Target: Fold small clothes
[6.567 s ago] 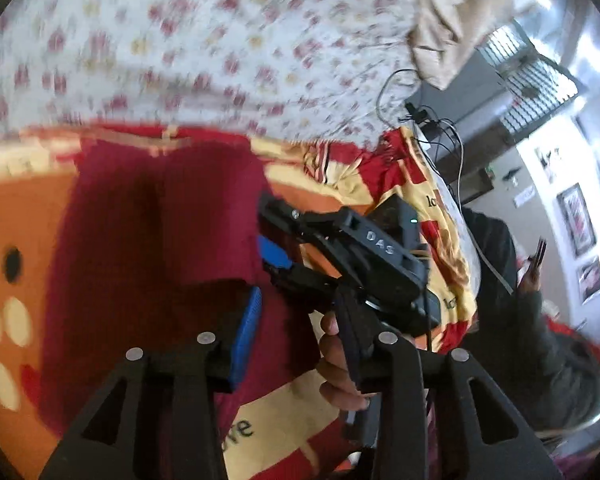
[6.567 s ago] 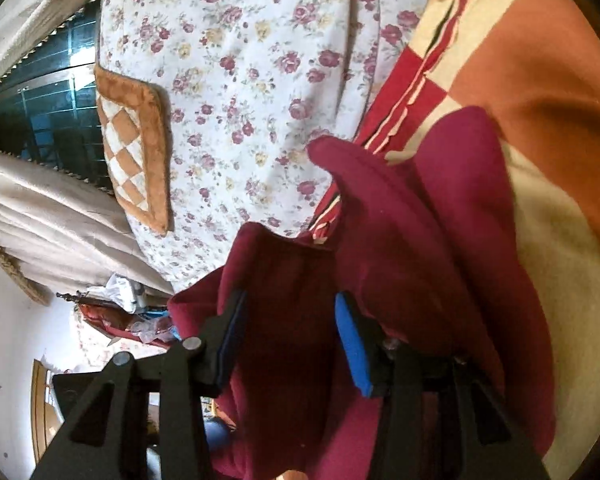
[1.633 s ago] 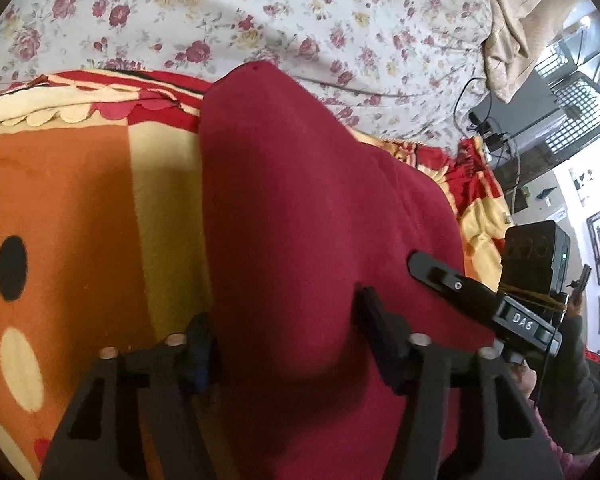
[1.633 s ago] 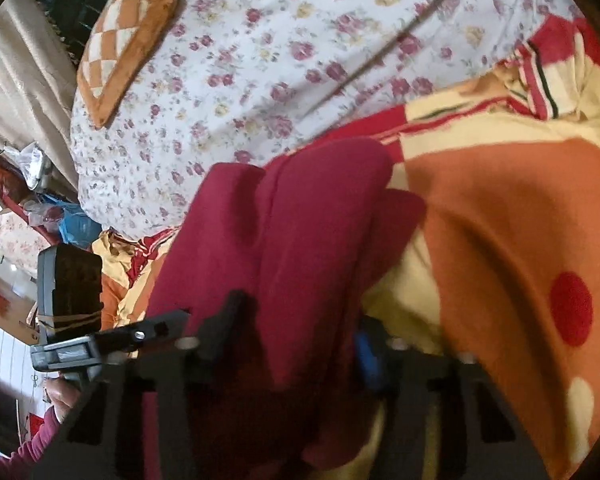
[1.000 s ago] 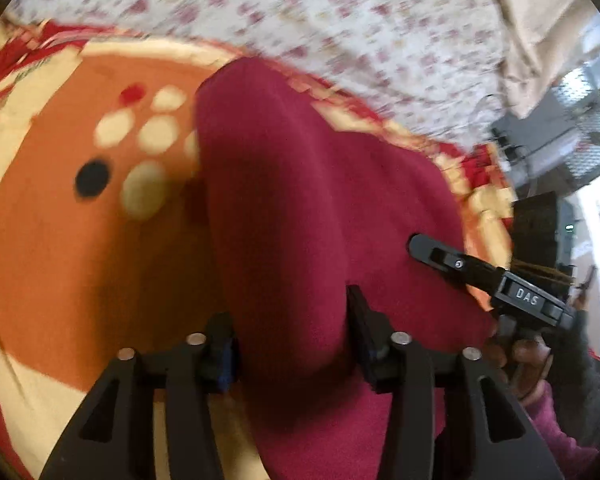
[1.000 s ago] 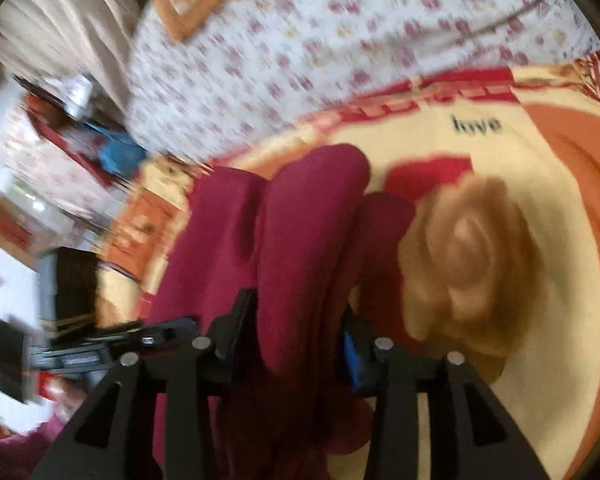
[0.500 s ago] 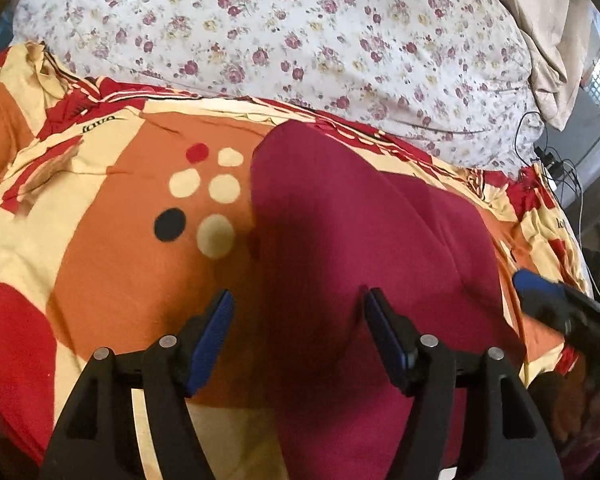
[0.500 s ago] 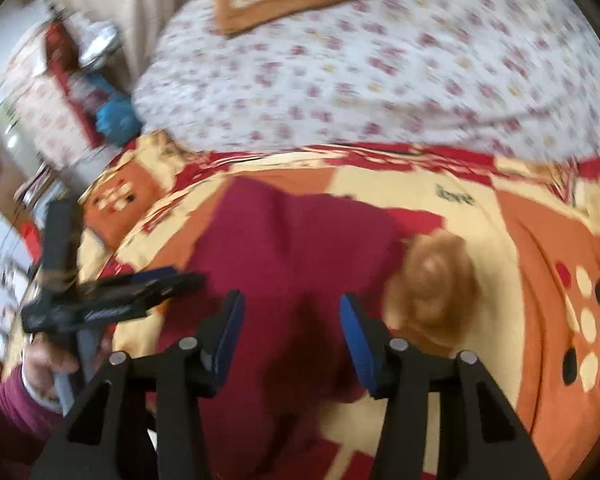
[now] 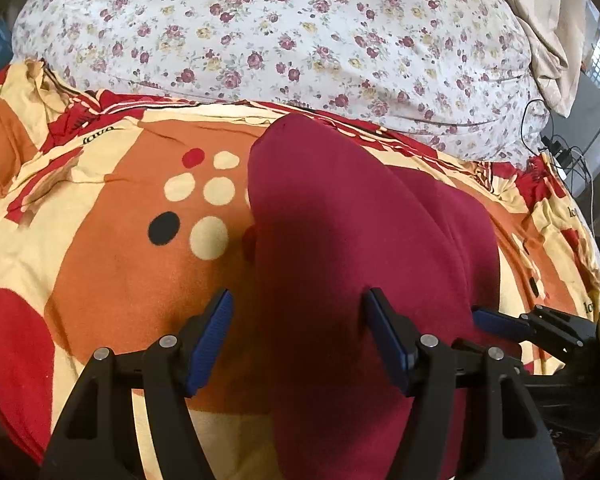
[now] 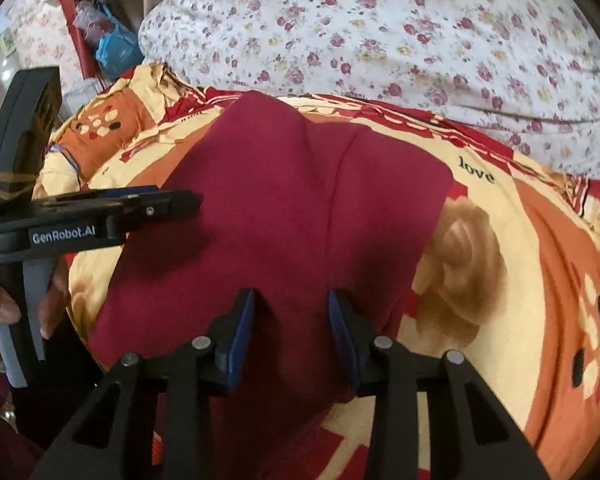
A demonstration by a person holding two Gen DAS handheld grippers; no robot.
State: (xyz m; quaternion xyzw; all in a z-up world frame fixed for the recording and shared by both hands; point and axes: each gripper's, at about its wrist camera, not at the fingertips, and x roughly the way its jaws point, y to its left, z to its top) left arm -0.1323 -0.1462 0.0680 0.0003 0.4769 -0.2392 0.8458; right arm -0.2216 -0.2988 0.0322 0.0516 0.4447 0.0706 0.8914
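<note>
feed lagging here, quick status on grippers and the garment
Left gripper open, right gripper open, neither gripping. Maroon garment lies folded on the patterned bedsheet. Nothing in the way.

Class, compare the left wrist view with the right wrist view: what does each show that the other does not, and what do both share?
Only the left wrist view shows cables at the right edge and the dark dot printed on the bedspread. Only the right wrist view shows the word "love", a tan swirl print, the person's hand and blue bags. Both show the maroon garment lying folded on the patterned bedspread, the floral quilt behind, and both the left hand-held gripper and right hand-held gripper open above the cloth.
</note>
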